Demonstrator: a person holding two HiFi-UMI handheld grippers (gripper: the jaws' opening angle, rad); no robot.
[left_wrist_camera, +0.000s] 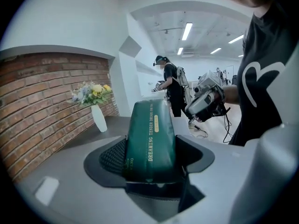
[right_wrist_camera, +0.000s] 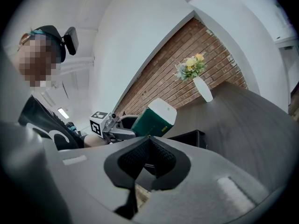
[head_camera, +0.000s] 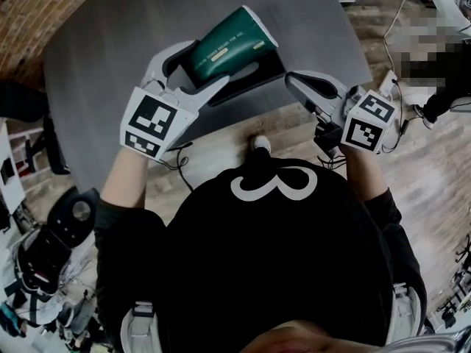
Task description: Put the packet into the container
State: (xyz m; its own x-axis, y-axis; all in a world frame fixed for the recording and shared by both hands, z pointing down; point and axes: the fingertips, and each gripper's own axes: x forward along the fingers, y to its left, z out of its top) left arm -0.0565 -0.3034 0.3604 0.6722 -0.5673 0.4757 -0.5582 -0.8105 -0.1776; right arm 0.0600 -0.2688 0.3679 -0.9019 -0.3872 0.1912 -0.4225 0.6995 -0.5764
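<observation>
Packet (head_camera: 224, 43), dark green with a pale end, is clamped between the jaws of my left gripper (head_camera: 210, 63); in the left gripper view the pads press its two long sides and the packet (left_wrist_camera: 150, 143) runs straight out toward 12 o'clock, gold print along its face. In the head view it sits tilted, its pale end aimed toward 1 o'clock, lying over the black container (head_camera: 268, 61) on the grey table (head_camera: 110, 35); whether it touches the container I cannot tell. My right gripper (head_camera: 294, 83) hangs at the container's 3 o'clock, near the table edge and apart from the packet; in the right gripper view its jaws are drawn together, pads meeting with nothing between them (right_wrist_camera: 148, 153). From that view the packet (right_wrist_camera: 152, 118) shows at 12 o'clock above my closed pads, the container (right_wrist_camera: 189, 138) just at its 4 o'clock. A white vase of flowers (right_wrist_camera: 202, 87) stands farther along the table by the brick wall (left_wrist_camera: 42, 106); another person (left_wrist_camera: 170, 85) stands beyond the table's far end.
</observation>
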